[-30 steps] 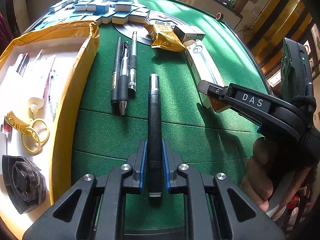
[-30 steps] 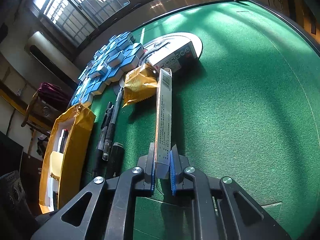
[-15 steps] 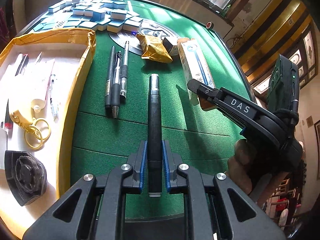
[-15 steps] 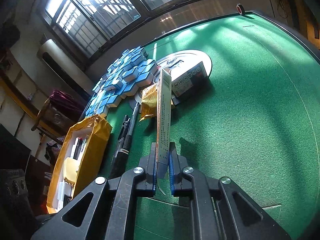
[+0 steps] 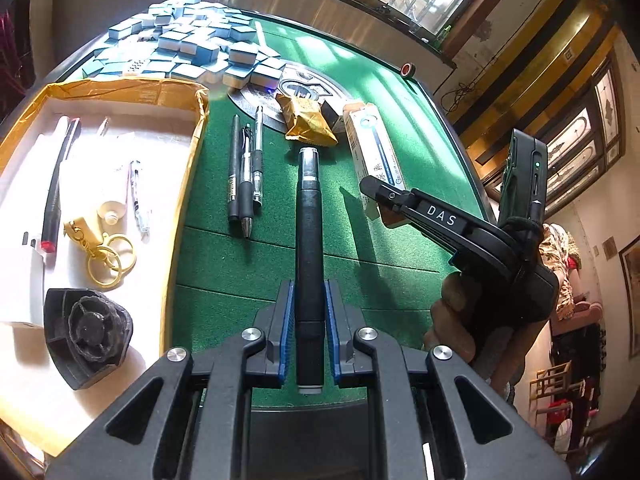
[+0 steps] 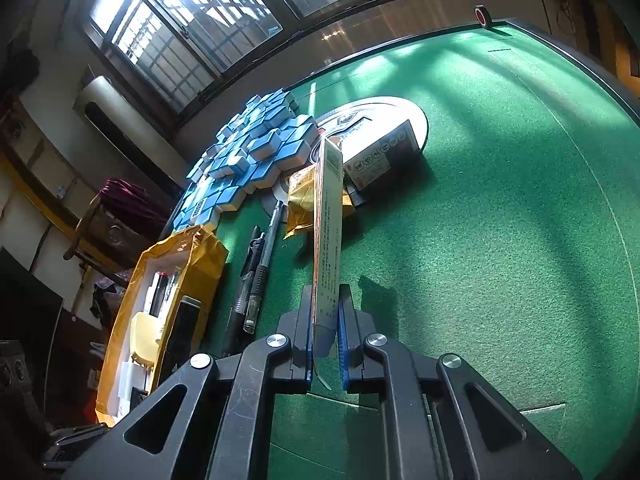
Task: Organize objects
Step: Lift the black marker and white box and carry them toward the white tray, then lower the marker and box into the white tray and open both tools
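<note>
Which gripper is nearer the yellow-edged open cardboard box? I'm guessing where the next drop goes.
Left. The left gripper, shut on the black pen, hangs beside the cardboard box; the right gripper, holding the long white carton, is farther away.

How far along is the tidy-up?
Partly done: the tray already holds a keyring and a tube. In hand: left tool grips a black marker, right tool a long box. Left: three pens, a gold packet.

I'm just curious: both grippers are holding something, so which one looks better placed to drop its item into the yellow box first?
Probably the left gripper: its black pen is right beside the yellow box.
</note>
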`<state>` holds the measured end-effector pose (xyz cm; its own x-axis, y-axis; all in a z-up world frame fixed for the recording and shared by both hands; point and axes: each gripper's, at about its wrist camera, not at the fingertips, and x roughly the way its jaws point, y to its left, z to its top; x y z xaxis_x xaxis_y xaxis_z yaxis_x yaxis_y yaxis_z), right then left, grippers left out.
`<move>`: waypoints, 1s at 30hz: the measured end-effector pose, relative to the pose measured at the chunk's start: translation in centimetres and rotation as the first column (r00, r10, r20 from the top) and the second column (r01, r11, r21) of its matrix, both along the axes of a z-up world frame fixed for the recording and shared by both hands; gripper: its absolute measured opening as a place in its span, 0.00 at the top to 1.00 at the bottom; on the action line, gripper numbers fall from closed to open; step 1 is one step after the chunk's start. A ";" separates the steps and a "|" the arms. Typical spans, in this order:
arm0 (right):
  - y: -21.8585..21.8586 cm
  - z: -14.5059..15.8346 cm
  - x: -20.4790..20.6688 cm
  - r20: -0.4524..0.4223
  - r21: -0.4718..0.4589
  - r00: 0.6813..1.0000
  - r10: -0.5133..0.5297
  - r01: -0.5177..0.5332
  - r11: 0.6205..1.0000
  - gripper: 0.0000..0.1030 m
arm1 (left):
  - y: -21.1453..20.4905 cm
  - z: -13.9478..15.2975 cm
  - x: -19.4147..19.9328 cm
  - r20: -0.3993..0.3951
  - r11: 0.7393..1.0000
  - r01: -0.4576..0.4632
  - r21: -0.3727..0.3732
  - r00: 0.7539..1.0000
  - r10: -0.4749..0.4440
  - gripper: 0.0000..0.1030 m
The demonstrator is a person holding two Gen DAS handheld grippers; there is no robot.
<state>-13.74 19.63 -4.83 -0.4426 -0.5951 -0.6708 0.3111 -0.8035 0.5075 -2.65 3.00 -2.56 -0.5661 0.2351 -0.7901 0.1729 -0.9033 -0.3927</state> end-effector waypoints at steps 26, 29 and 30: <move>-8.4 1.2 6.9 0.049 -0.128 0.974 0.219 -0.212 0.969 0.91 | -5.2 1.5 3.3 -0.059 0.994 -0.096 0.053 0.993 0.099 0.88; -8.7 1.4 7.2 0.044 -0.128 0.974 0.220 -0.213 0.969 0.91 | -5.5 1.5 3.3 -0.058 0.994 -0.099 0.054 0.993 0.102 0.88; -8.8 1.4 7.2 0.044 -0.128 0.974 0.222 -0.215 0.968 0.91 | -5.5 1.5 3.4 -0.057 0.993 -0.100 0.055 0.993 0.103 0.88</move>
<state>-6.56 10.86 -3.40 -0.2559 -0.7515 -0.6081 0.4400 -0.6506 0.6189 0.73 -2.52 -1.03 -0.6352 0.2137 -0.7422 0.2375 -0.8603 -0.4510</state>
